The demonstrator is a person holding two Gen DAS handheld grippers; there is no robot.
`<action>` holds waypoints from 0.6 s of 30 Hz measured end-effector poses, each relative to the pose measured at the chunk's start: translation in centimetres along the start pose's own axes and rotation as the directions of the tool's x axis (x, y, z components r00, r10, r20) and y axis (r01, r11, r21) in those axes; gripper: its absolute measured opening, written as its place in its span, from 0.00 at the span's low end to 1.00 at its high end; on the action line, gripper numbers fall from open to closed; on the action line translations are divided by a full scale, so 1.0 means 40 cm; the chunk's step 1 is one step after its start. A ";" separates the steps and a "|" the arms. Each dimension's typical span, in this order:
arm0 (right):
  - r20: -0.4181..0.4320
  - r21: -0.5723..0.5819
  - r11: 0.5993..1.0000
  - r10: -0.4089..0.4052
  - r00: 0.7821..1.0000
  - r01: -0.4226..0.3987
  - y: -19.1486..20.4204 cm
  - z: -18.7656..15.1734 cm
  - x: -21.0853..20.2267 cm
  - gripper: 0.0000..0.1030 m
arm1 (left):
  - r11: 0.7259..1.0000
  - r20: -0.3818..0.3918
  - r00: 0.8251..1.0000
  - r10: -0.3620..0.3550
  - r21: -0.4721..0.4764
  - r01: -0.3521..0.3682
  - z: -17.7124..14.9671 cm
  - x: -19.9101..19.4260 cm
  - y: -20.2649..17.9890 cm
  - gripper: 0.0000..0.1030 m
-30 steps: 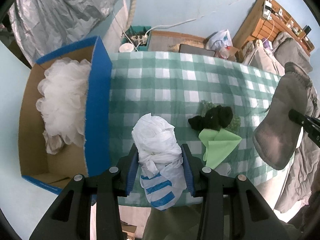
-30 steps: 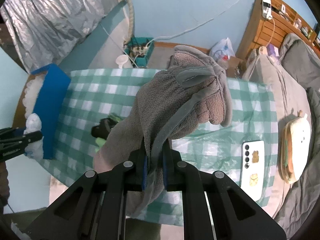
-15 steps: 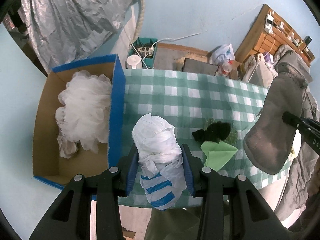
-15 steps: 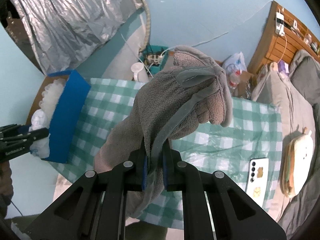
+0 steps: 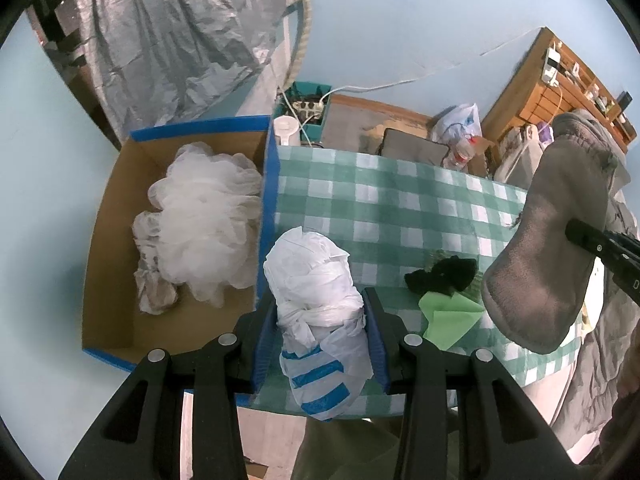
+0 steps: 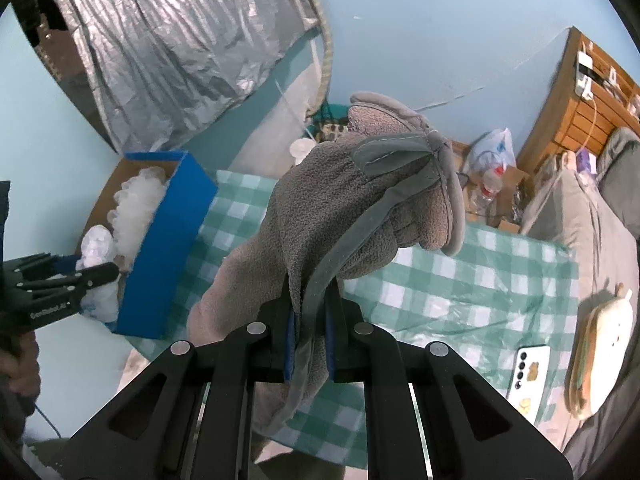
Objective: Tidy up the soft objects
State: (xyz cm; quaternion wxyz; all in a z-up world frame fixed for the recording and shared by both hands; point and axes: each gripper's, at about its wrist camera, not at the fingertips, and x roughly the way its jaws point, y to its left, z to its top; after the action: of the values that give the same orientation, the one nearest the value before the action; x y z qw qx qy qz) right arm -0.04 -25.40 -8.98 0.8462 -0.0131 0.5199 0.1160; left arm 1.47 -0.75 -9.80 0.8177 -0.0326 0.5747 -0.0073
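With our left gripper (image 5: 320, 344) we hold a knotted white plastic bag with blue stripes (image 5: 318, 312), the blue-padded jaws clamped on its sides, raised above the near edge of the tabletop covered in a green-and-white checked cloth (image 5: 384, 208), just beside the blue wall of an open cardboard box with blue outer sides (image 5: 116, 216). Inside that box lie a fluffy white mesh bath sponge (image 5: 204, 220) and, touching its near side, a crumpled pale bag (image 5: 154, 284). With our right gripper (image 6: 310, 344) we hold a grey fleece mitten with a darker grey trim band (image 6: 352, 216), the jaws pinched nearly together on its fabric, so that it hangs in the air over the checked cloth. On the cloth between the two grippers rest a bunched black sock-like cloth (image 5: 444, 276) and, touching it on the near side, a folded light green cloth (image 5: 448, 318). A white smartphone (image 6: 528, 372) lies near the right edge of the tabletop, next to a cream plush cushion (image 6: 604, 344) on the grey bed (image 6: 600, 224).
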 end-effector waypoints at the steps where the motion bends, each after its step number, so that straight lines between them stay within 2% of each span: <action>1: 0.000 -0.006 1.000 0.006 1.000 -0.006 0.009 0.004 0.002 0.09 | 1.000 0.001 1.000 0.001 -0.005 -0.001 -0.001 -0.002 0.006 0.40; 18: -0.009 -0.126 0.987 0.102 0.995 -0.103 0.183 0.078 0.049 0.09 | 0.990 0.027 0.998 0.056 -0.129 -0.052 -0.028 -0.050 0.163 0.40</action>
State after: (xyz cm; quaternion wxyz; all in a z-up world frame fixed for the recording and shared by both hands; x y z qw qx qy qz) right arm 1.99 -17.49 -8.54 0.8360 -0.0400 0.5124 0.1921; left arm -0.45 5.78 -8.70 0.8226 -0.0695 0.5620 0.0522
